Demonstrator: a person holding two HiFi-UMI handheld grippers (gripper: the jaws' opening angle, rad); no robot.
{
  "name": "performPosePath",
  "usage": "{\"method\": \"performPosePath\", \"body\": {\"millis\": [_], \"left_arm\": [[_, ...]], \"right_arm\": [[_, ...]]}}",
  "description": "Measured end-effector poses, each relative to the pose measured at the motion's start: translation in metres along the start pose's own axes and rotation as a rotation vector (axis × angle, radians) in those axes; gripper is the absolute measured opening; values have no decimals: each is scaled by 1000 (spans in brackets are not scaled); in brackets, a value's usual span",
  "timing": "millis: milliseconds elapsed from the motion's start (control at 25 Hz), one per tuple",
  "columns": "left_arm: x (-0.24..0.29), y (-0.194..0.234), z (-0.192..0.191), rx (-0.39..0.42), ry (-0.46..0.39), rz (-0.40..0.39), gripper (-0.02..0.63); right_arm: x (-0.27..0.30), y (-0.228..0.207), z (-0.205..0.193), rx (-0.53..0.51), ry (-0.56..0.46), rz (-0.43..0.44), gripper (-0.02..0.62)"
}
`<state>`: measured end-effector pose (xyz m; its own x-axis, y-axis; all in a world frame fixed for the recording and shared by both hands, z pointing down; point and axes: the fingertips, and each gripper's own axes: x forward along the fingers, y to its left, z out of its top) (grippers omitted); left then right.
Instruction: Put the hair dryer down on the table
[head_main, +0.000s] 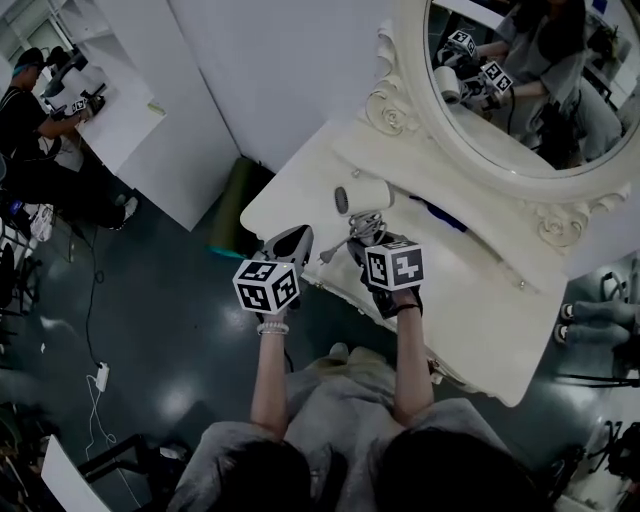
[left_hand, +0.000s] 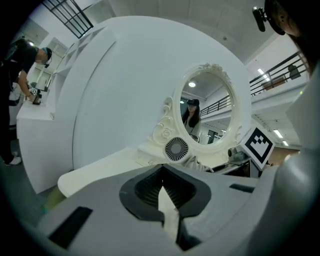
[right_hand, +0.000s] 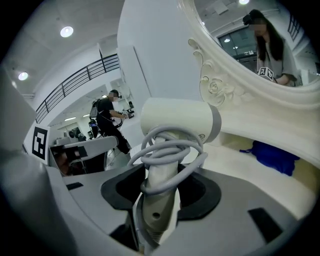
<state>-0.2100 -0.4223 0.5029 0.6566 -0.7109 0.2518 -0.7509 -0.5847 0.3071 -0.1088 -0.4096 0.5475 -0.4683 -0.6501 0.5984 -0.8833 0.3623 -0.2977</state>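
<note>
A white hair dryer with its cord wound round the handle hangs over the left end of the white dressing table. My right gripper is shut on the handle, and the barrel lies crosswise above the jaws. In the right gripper view the handle sits between the dark pads. My left gripper hovers just left of it by the table's edge, shut with nothing in it. In the left gripper view the dryer's round rear grille shows ahead of that gripper.
An ornate oval mirror stands at the back of the table, with a blue object lying below it. A green stool stands on the floor left of the table. A person works at another white table far left.
</note>
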Motion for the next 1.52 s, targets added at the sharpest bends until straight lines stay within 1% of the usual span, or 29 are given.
{"method": "performPosePath", "body": {"millis": [160,360,640,760,1000,1160,1520], "left_arm": [[12,9,-15,-34,44,1,5],[24,16,-29,-76,78,15,5],[30,32,-49,-148,116,48,5],[33,38,-55,-172,130,55,5],[37,47,-69,-202,165,68,5],[43,48,-76,-217,186,67,5],[49,52,-86,-238,213,66,5]], "right_arm": [[16,-5,-6,-17,58,-3,190],[32,-14,-5,-41,119,-3,192],[60,-17,-17,-72,238,33,192],[71,-19,-23,-90,287,34,192],[87,-21,-30,-116,355,36,192],[94,-23,-32,-133,383,36,192],[106,-21,-37,-254,451,15,193]]}}
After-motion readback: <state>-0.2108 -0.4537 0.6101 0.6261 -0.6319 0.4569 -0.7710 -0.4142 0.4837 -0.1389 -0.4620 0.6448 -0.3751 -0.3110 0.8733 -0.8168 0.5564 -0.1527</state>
